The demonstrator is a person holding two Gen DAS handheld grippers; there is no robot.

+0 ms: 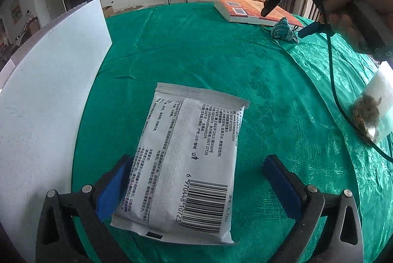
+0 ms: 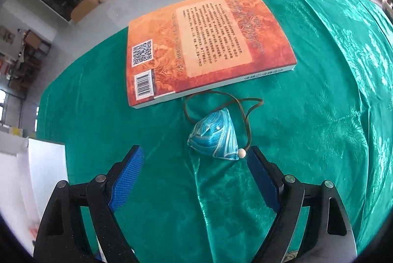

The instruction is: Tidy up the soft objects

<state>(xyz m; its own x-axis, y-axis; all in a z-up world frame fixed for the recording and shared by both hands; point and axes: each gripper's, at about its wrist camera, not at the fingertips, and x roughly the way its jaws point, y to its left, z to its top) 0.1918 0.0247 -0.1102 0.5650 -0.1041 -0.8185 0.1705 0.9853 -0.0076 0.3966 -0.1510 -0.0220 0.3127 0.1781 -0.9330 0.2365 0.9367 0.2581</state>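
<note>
**Now: wipes pack let go, blue sachet next**

Seemingly between two steps. On the left, left gripper spread wide, pinching nothing; white wipes pack lying flat on green cloth between the pads, just beside white box. On the right, right gripper also spread, empty, hanging over blue sachet near orange book. Next, probably: lower around sachet, mind brown cord, close softly.
</note>
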